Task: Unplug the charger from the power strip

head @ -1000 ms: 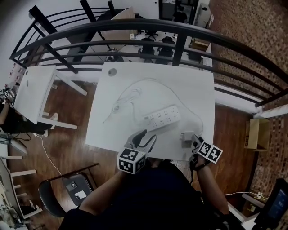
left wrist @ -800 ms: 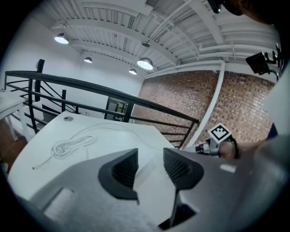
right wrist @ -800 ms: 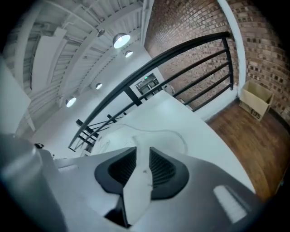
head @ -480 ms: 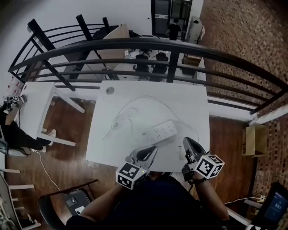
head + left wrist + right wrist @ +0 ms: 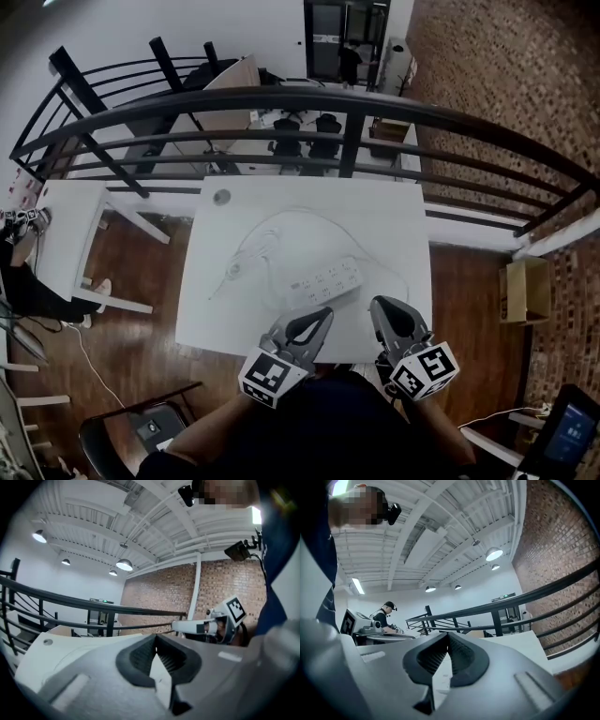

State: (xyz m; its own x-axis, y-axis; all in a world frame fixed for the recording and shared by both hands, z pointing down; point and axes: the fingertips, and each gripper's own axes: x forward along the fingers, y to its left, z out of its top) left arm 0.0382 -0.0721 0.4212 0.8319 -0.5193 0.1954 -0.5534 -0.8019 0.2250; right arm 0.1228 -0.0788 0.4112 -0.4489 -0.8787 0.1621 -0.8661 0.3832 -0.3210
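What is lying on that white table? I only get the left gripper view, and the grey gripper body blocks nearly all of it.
Observer: A white rectangular plastic power strip lies near the middle of the white table.
Operator: Is the other gripper carrying anything?
Observer: No. The right gripper has its jaws shut with nothing between them.

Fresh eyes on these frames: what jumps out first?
Two grippers with marker cubes, the left gripper and the right gripper, hang shut and empty over the near edge of a white table. Beyond them a white power strip lies mid-table, and a black railing curves behind.
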